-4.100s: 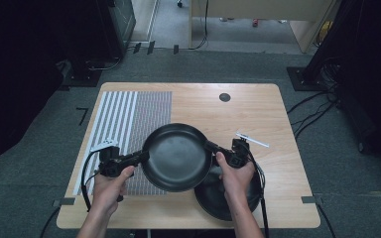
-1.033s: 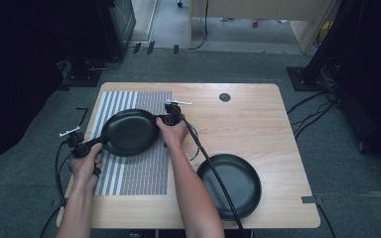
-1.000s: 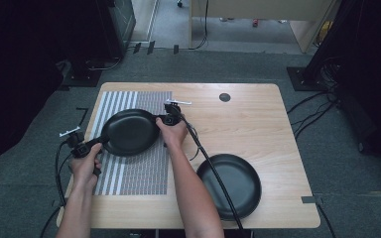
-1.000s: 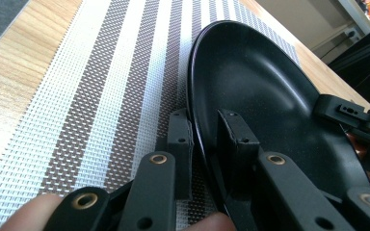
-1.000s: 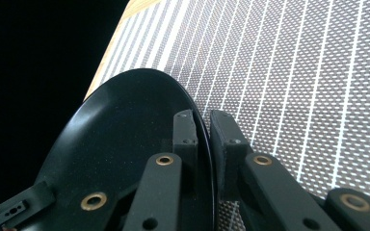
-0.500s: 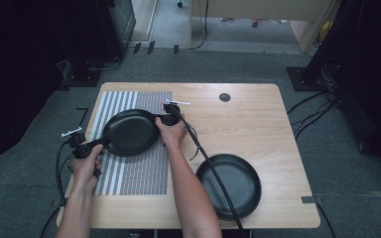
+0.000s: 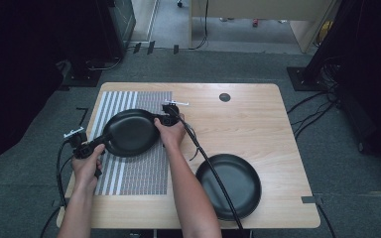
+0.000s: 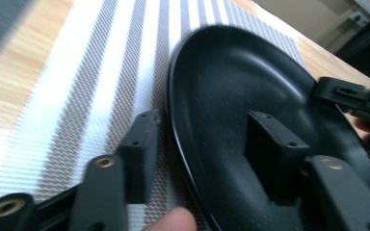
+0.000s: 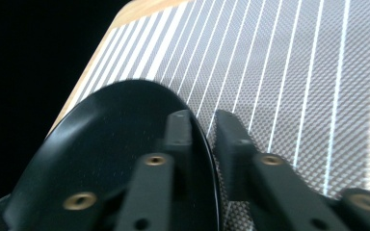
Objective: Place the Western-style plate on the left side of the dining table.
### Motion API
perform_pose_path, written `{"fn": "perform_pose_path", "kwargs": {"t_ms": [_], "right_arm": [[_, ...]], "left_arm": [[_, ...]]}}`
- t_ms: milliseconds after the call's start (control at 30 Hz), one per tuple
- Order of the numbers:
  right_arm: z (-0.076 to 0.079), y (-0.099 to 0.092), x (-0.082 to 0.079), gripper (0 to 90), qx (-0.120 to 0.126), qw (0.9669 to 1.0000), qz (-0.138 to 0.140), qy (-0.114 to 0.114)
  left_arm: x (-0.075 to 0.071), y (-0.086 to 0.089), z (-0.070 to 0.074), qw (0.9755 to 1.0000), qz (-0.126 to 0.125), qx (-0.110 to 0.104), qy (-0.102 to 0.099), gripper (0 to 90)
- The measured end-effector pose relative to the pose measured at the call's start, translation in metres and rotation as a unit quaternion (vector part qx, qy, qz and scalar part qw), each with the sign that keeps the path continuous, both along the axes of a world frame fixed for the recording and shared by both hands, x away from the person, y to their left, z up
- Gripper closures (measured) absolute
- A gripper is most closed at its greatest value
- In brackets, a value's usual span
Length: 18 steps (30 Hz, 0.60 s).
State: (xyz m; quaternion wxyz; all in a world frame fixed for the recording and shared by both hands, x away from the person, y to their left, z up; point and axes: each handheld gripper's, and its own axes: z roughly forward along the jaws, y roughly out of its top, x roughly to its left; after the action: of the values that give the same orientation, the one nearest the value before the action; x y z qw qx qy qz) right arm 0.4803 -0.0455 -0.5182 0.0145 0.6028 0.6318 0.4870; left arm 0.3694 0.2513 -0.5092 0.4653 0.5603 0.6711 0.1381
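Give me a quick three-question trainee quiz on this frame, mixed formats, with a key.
1. True or false: the black plate held between the two grippers is over the striped mat.
2. Multiple choice: where is the second black plate? A) on the striped mat B) on bare wood near the table's front right C) on the floor
3. Fill in: in the left gripper view, the left gripper has one jaw inside the held plate and the other ____ its rim.

Key:
1. True.
2. B; it lies on the wooden table, clear of the mat.
3. Outside. The right gripper straddles the opposite rim likewise.
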Motion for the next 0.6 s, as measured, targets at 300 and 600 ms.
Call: {"fn": "perform_pose_path", "kwargs": {"t_ms": [300,600], "right_arm": [[0.024,-0.004,-0.009,50.3,-0.02,0.9991,-0.023,-0.028],[0.047,-0.027,-0.025,33.2,-0.045,0.9973,-0.024,-0.052]], "left_arm": [[-0.007,0.003,0.014,0.9992,-0.022,0.032,0.007,34.2],[-0.015,-0.006,0.036,0.9973,-0.054,0.048,0.01,13.6]]}}
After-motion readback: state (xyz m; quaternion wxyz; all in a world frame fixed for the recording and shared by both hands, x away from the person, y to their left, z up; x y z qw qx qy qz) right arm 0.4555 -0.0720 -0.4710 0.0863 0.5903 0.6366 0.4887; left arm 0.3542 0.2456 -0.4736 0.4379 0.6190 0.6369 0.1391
